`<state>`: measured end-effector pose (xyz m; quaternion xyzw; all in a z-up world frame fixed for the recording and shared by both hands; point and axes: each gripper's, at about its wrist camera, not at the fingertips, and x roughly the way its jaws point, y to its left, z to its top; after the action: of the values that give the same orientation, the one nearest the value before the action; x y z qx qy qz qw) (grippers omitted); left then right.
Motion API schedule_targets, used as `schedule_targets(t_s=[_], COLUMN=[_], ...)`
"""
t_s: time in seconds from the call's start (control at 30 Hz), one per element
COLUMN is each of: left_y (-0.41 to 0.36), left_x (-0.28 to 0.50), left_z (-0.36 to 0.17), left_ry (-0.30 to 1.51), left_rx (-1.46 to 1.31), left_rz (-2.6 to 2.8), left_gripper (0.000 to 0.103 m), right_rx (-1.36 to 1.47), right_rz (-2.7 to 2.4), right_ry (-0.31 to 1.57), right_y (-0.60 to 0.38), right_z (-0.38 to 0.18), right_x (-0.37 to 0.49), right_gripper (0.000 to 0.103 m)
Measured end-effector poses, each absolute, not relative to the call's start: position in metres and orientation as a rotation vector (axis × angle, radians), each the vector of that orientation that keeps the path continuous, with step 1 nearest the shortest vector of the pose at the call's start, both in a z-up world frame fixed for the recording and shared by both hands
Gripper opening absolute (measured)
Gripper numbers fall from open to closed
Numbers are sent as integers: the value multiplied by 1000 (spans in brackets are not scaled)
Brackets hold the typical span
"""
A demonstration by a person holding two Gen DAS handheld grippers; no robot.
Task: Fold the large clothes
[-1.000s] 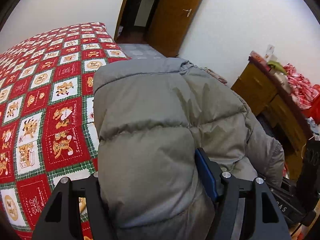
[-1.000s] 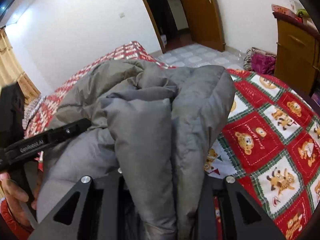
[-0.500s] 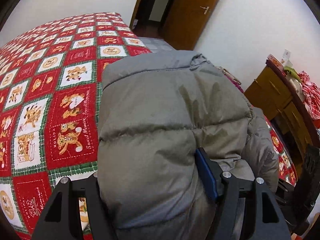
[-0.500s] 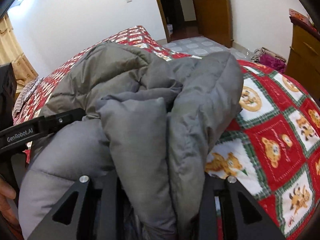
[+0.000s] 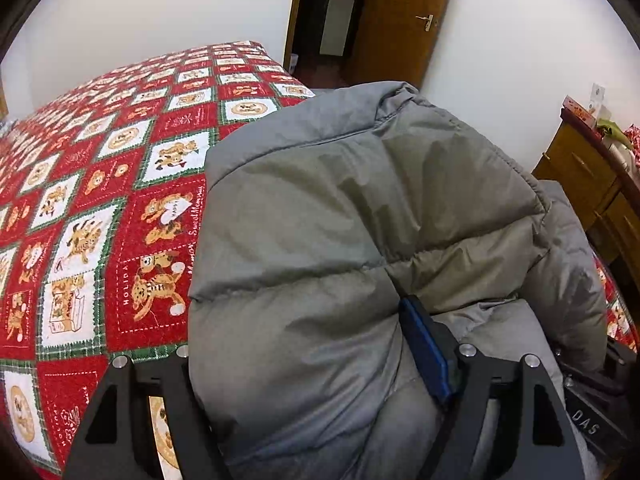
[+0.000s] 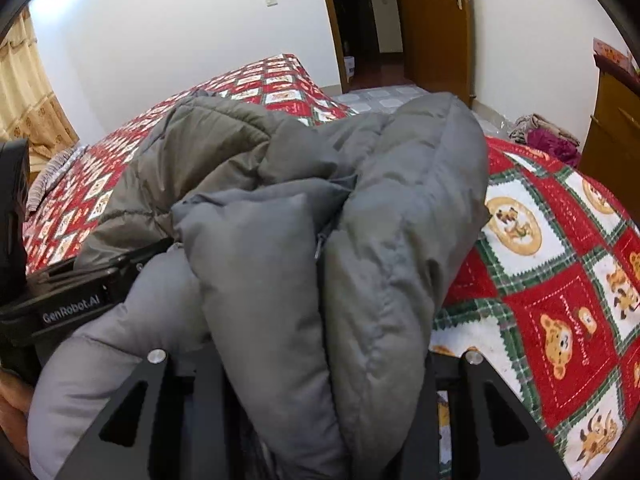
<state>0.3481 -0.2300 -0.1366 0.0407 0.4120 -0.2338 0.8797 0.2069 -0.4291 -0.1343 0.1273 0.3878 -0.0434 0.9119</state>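
Red teddy-bear bedspread [image 5: 100, 216] under grey puffer jacket [image 5: 320, 240], white-walled bedroom

Left gripper [image 5: 316, 368]: pointed steeply down, jaws wide and just been opening, thick fold of grey down jacket [image 5: 360, 220] between them; blue pad of right-side finger [image 5: 426, 354] against fabric, left-side finger hidden behind padding. Right gripper [image 6: 316, 364]: also angled down, jaws narrower, just been opening, bunched jacket layers filling gap. Bare hand [image 6: 12, 404] at lower left edge of right wrist view, behind left gripper's body.
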Motion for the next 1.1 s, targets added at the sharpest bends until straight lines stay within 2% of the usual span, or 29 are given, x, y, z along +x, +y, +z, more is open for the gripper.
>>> schedule_targets(t_s=[0.17, 0.37, 0.5, 0.53, 0.6, 0.63, 0.67, 0.87, 1.1], left_y=[-226, -229, -228, -228, -229, -231, -232, -231, -232], left_x=[341, 339, 339, 340, 339, 338, 337, 343, 359], left_z=[-133, -129, -129, -128, -127, -126, -126, -127, -128], left_ry=[851, 848, 850, 851, 852, 851, 849, 852, 869], left_rx=[110, 131, 139, 139, 147, 154, 166, 181, 185], left_rz=[-496, -491, -486, -485, -478, -472, -464, -472, -510], left_gripper=[78, 78, 78, 78, 78, 79, 79, 83, 92], right_rx=[339, 368, 363, 366, 371, 371, 364, 349, 144], right_rz=[-96, -181, -238, -238, -207, -190, -198, -331, -409], right_ry=[806, 708, 630, 633, 681, 733, 782, 871, 794], right_y=[-446, -468, -468, -466, -459, -454, -449, -454, -431], right_z=[-128, -72, -33, -29, -38, -49, -60, -118, -134], right_x=[192, 154, 160, 169, 190, 205, 217, 247, 249], right_gripper=[59, 60, 60, 59, 47, 30, 19, 19, 22])
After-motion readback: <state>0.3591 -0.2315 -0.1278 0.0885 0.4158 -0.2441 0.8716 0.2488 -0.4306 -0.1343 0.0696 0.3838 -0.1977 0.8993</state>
